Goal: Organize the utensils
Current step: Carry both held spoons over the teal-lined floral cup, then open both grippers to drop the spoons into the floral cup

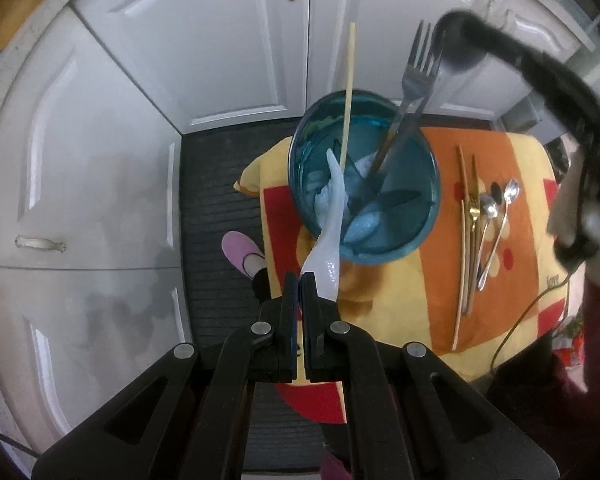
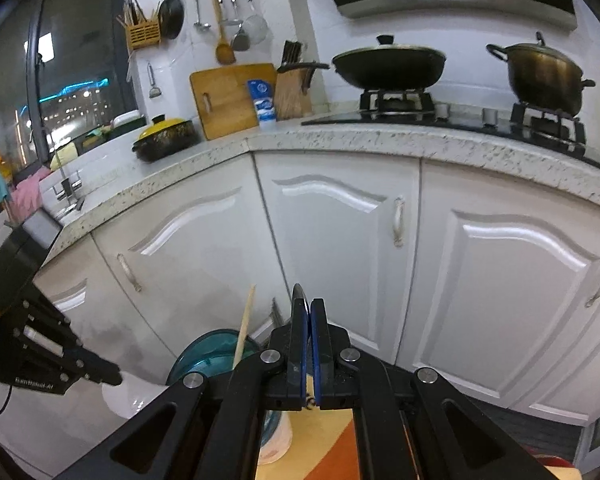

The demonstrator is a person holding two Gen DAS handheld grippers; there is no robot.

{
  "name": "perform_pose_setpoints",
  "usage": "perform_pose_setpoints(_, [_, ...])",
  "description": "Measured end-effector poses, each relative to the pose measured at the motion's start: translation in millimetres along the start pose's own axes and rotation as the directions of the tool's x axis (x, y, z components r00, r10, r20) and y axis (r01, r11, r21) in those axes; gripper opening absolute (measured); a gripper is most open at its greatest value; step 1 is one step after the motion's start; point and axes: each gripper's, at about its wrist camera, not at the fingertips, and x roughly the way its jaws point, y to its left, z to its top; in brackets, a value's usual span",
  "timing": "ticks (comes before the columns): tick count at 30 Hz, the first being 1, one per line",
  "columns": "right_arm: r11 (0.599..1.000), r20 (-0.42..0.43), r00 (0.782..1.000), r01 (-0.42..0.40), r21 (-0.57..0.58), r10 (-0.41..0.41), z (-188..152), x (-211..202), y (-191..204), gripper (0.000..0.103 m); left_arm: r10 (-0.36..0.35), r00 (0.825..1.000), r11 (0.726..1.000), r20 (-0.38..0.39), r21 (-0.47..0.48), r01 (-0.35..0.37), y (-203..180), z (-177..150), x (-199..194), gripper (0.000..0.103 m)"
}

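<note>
While a white spoon (image 1: 326, 236) is pinched by the left hand-held gripper (image 1: 300, 280), its long axis is pointed ahead into the bowl (image 1: 420, 236).

The round blue glass bowl (image 1: 364, 180) stands on the orange, yellow and red patterned cloth (image 1: 512, 152), toward its left side in the left wrist view. In the bowl stand a pale wooden chopstick (image 1: 347, 92) at the left, a silver metal fork (image 1: 414, 76) at the right and a white ceramic spoon (image 1: 332, 216) leaning over the near rim. To the right of the bowl, on the cloth, lie gold chopsticks (image 1: 464, 240) and two small silver spoons (image 1: 496, 216). Behind the bowl are white cabinet doors (image 1: 204, 52).
</note>
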Motion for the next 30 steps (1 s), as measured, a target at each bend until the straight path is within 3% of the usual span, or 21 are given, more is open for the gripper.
perform_pose_setpoints(7, [0.998,-0.057,0.997,-0.058,-0.003,0.057,-10,17,8,0.003,-0.055,0.998,0.994,0.029,-0.096,0.058,9,34,1,0.001])
perform_pose_setpoints(11, [0.995,-0.042,0.995,-0.087,0.052,0.089,-11,8,-2,0.031,-0.089,0.994,0.987,0.068,-0.128,0.098,13,40,5,0.001])
perform_pose_setpoints(14, [0.992,-0.021,0.994,-0.101,0.079,0.103,-11,-4,-8,0.032,-0.13,0.987,0.977,0.089,-0.155,0.143,17,38,7,0.002])
perform_pose_setpoints(16, [0.99,-0.027,0.994,-0.104,0.092,0.107,-13,-9,-13,0.032,-0.143,0.982,0.97,0.127,-0.178,0.164,21,34,2,0.006])
perform_pose_setpoints(20, [0.989,-0.046,0.994,-0.09,0.115,0.095,-20,-16,-18,0.033,-0.173,0.966,0.949,0.194,-0.228,0.216,28,30,-9,0.043])
perform_pose_setpoints(26, [0.989,-0.073,0.994,-0.071,0.133,0.081,-34,-27,-20,0.033,-0.154,0.956,0.947,0.248,-0.238,0.214,23,11,-22,0.043])
perform_pose_setpoints(30, [0.988,-0.082,0.994,-0.065,0.14,0.077,-46,-39,-15,0.035,-0.077,0.948,0.963,0.31,-0.223,0.151,11,-10,-36,0.043])
